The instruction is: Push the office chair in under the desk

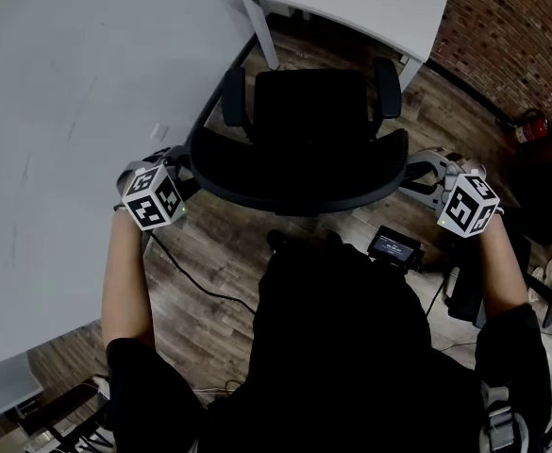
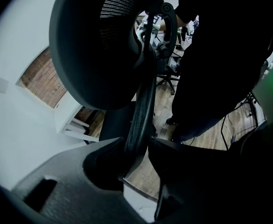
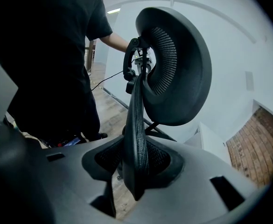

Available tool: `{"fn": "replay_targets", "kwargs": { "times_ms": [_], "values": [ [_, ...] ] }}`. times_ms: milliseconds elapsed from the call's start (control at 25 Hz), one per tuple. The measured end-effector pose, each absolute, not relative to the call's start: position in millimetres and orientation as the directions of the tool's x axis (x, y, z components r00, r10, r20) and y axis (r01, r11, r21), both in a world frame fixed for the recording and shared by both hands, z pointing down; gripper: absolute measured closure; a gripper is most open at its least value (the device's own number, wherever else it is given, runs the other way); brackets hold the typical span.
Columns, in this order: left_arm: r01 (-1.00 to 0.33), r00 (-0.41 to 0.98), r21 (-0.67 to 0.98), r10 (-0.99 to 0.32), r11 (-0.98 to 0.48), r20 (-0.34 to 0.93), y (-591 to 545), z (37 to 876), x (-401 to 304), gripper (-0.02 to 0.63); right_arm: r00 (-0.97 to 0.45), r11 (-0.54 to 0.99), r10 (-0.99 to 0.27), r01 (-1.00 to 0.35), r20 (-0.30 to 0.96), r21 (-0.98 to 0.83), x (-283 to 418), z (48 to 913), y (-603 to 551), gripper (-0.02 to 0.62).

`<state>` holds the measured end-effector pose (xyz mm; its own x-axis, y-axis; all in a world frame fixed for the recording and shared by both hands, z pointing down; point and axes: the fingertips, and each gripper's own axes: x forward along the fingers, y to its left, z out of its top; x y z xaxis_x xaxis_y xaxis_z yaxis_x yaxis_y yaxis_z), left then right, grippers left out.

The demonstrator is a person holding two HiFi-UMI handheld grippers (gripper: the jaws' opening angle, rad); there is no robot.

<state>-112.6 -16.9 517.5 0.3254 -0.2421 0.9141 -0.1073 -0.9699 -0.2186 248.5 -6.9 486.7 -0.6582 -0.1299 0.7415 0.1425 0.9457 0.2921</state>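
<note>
Office chair [image 1: 309, 111] at upper centre of the head view, seat facing the white desk [image 1: 351, 3] at the top edge. The left gripper [image 1: 185, 161] and right gripper [image 1: 417, 173] each clamp their fingers [image 3: 197, 181], narrowly parted, on opposite side edges of the mesh backrest [image 1: 299, 179].

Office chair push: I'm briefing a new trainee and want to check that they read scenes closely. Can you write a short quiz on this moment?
1. True or false: the office chair already stands fully under the desk.
2. What is the left gripper shut on? A. an armrest B. the edge of the backrest C. a desk leg
3. Fill in: the wall to the right of the desk is made of ___.
Key: 1 false; 2 B; 3 brick.
</note>
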Motion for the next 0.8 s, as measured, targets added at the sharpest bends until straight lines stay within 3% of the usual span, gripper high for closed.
{"fn": "replay_targets", "kwargs": {
  "times_ms": [800],
  "values": [
    [-0.003,0.346,-0.219,-0.207,-0.976,0.915,-58,507,-152,0.434,-0.647,0.955,-0.249,-0.040,0.721,0.293,201,474,14,0.462]
  ]
}}
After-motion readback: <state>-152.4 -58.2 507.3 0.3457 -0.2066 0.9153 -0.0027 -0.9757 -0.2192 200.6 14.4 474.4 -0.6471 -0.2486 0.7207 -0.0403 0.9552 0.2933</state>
